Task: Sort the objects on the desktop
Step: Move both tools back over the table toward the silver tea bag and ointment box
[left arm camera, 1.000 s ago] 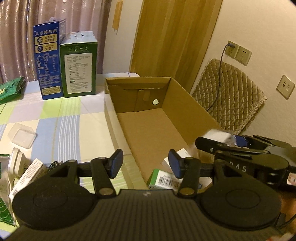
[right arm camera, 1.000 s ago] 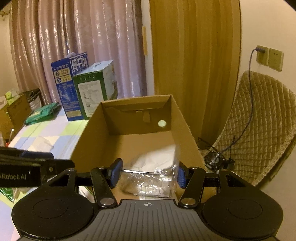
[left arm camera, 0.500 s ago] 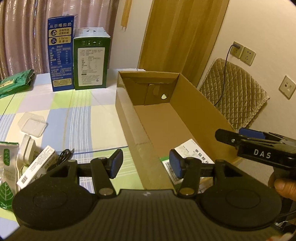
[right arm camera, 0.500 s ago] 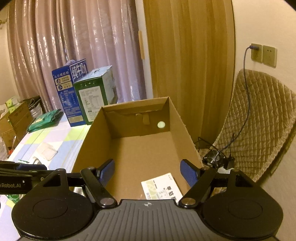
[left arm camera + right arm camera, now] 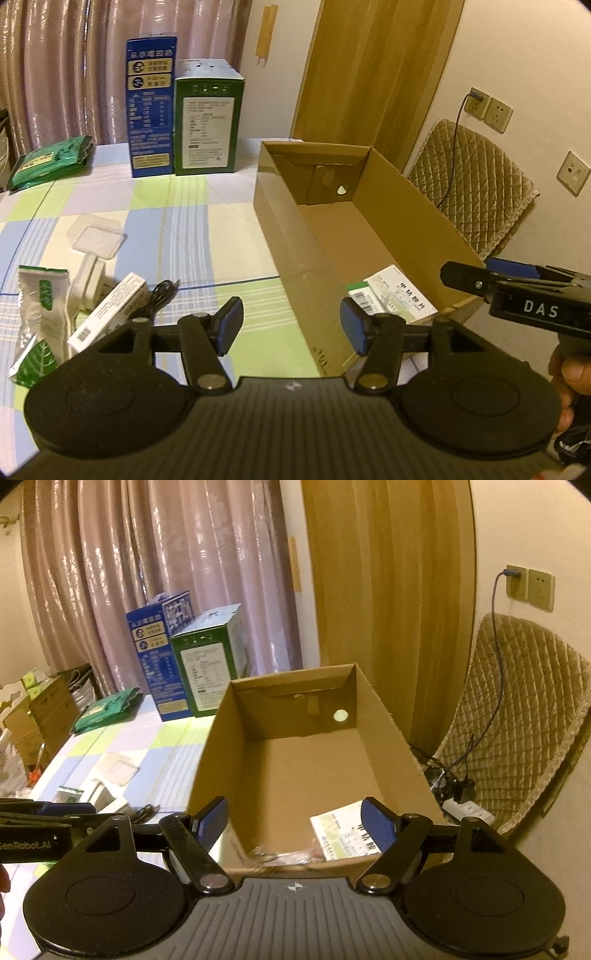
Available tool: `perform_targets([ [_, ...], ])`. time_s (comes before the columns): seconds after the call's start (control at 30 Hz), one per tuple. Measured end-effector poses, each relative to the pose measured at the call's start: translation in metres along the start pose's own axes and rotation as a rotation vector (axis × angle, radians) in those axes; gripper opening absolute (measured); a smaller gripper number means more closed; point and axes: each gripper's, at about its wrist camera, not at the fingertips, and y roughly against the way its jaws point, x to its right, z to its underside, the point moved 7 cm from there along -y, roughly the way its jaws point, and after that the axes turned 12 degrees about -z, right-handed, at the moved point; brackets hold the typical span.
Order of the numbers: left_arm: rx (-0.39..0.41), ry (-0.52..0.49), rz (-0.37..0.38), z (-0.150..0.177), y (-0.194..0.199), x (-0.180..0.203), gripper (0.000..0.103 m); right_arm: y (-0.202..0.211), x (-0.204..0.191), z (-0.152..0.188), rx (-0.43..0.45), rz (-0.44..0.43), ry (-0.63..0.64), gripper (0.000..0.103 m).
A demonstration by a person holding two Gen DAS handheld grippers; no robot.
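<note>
I read this as the gap between a drop-off and the next pick. My right gripper (image 5: 293, 825) sits low in its frame over the near end of the cardboard box (image 5: 218, 753), jaws spread wide with nothing between them after just opening; a clear plastic packet (image 5: 280, 856) and a white-and-green medicine box (image 5: 343, 830) lie on the box floor below. My left gripper (image 5: 291, 326) has its jaws moderately apart, just widened a little, and empty, straddling the box's near corner. The unsorted things wait at the lower left of the left view: a white barcode box (image 5: 109, 312), a black cable (image 5: 159, 295), a green-leaf sachet (image 5: 37, 317) and a clear lid (image 5: 98, 236). Next, I judge, the left gripper must swing left and down onto the barcode box.
</note>
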Motion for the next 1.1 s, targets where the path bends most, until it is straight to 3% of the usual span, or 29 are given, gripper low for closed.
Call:
perform_targets([
  [0.37,0.007,0.02,-0.052,0.019,0.028,-0.044,0.065,0.011,-0.047,0.008,-0.003,-0.046,0.02,0.082],
  [0.67,-0.013,0.049,-0.126,0.049,0.049,-0.1,0.079,0.009,-0.093,0.031,-0.025,-0.106,0.035,0.101],
  [0.9,-0.025,0.065,-0.196,0.067,0.062,-0.152,0.092,0.005,-0.124,0.051,-0.046,-0.15,0.047,0.101],
  [1.1,-0.033,0.074,-0.248,0.075,0.067,-0.188,0.096,0.0,-0.15,0.061,-0.068,-0.19,0.065,0.101],
])
